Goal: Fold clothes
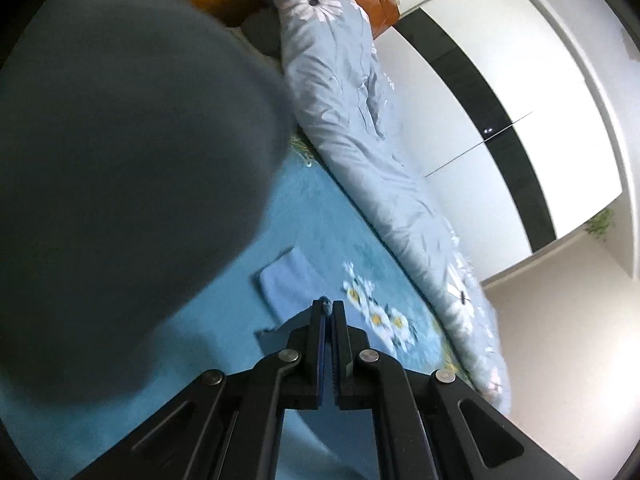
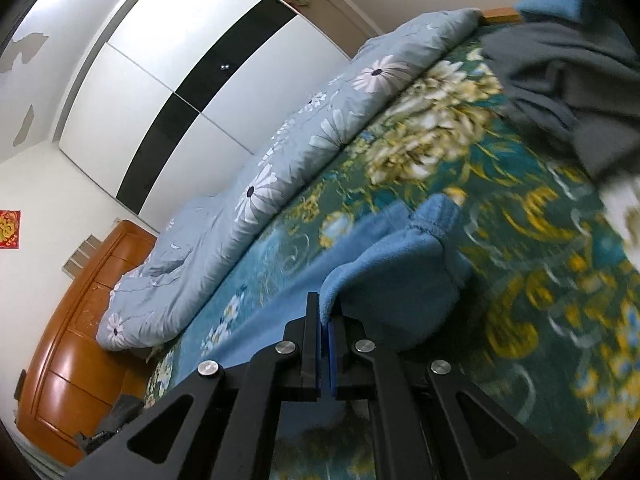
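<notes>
The blue fleece garment [image 2: 404,272] hangs lifted above the bed [image 2: 520,240]. The right gripper [image 2: 324,312] has its jaws clamped on one edge, and the left gripper [image 1: 328,308] pinches a bit of blue fuzz, likely to hold it spread for folding. A grey cloth [image 2: 568,80] lies near. A flowered quilt [image 2: 280,168] is bunched along the side.

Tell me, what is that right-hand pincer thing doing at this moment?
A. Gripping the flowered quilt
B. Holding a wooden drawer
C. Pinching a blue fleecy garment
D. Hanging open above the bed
C: in the right wrist view, the right gripper is shut on an edge of the blue fleece garment, which drapes over the patterned bedspread; the flowered quilt lies apart along the far side.
</notes>
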Demonstrator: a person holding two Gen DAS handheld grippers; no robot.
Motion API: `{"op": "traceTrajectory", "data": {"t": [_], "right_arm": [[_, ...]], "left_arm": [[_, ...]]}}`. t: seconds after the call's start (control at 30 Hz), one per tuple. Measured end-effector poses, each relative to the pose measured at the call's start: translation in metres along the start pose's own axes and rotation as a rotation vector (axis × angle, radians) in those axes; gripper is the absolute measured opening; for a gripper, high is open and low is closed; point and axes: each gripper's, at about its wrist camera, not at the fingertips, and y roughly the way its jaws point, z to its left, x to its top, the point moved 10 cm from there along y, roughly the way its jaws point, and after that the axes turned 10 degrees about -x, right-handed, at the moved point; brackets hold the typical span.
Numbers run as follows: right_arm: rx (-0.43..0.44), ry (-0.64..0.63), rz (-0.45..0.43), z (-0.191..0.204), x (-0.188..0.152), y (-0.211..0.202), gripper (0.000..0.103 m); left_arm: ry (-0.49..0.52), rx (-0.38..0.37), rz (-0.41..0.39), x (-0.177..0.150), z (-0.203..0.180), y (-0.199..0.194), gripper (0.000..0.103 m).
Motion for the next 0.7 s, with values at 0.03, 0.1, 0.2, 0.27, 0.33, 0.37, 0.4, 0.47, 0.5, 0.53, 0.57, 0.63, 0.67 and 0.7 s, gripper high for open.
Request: {"op": "traceTrajectory", "data": {"t": [0.03, 0.1, 0.2, 0.27, 0.33, 0.37, 0.4, 0.47, 0.5, 0.53, 0.57, 0.63, 0.67, 0.7], "right_arm": [[-0.001, -0.004, 0.001, 0.004, 0.005, 0.006, 0.002], [-0.023, -0.017, 0.018, 0.01, 0.015, 0.029, 0.002], [-0.059, -0.025, 0.051, 0.014, 0.026, 0.066, 0.002], [-0.084, -0.01, 0.084, 0.01, 0.031, 0.093, 0.002], [-0.108, 0.028, 0.117, 0.002, 0.034, 0.119, 0.002], [-0.123, 0.03, 0.13, -0.001, 0.034, 0.128, 0.003], [-0.138, 0.032, 0.143, -0.004, 0.034, 0.137, 0.003], [-0.159, 0.022, 0.157, -0.007, 0.033, 0.146, 0.003], [-0.167, 0.013, 0.16, -0.007, 0.032, 0.149, 0.003], [-0.175, 0.004, 0.163, -0.008, 0.031, 0.151, 0.003], [-0.183, -0.005, 0.166, -0.008, 0.031, 0.153, 0.003], [-0.199, -0.023, 0.171, -0.009, 0.03, 0.157, 0.003], [-0.207, -0.031, 0.174, -0.009, 0.029, 0.159, 0.003], [-0.211, -0.043, 0.174, -0.009, 0.029, 0.159, 0.003]], "left_arm": [[0.014, 0.023, 0.003, 0.006, -0.003, 0.016, 0.002], [0.027, 0.071, 0.017, 0.013, 0.0, 0.045, 0.003], [0.021, 0.121, 0.061, 0.02, 0.005, 0.09, 0.003], [0.001, 0.147, 0.111, 0.019, 0.018, 0.118, 0.003], [-0.021, 0.18, 0.149, 0.016, 0.031, 0.141, 0.003], [-0.032, 0.199, 0.165, 0.014, 0.038, 0.151, 0.003], [-0.042, 0.216, 0.179, 0.012, 0.044, 0.16, 0.003], [-0.036, 0.214, 0.194, 0.011, 0.047, 0.171, 0.003], [-0.031, 0.216, 0.193, 0.012, 0.048, 0.173, 0.003], [-0.03, 0.21, 0.197, 0.012, 0.049, 0.175, 0.003], [-0.028, 0.199, 0.205, 0.012, 0.05, 0.174, 0.003], [-0.025, 0.178, 0.22, 0.012, 0.05, 0.172, 0.006], [-0.022, 0.176, 0.221, 0.009, 0.048, 0.165, 0.013], [-0.021, 0.169, 0.223, 0.007, 0.046, 0.16, 0.028]]}}
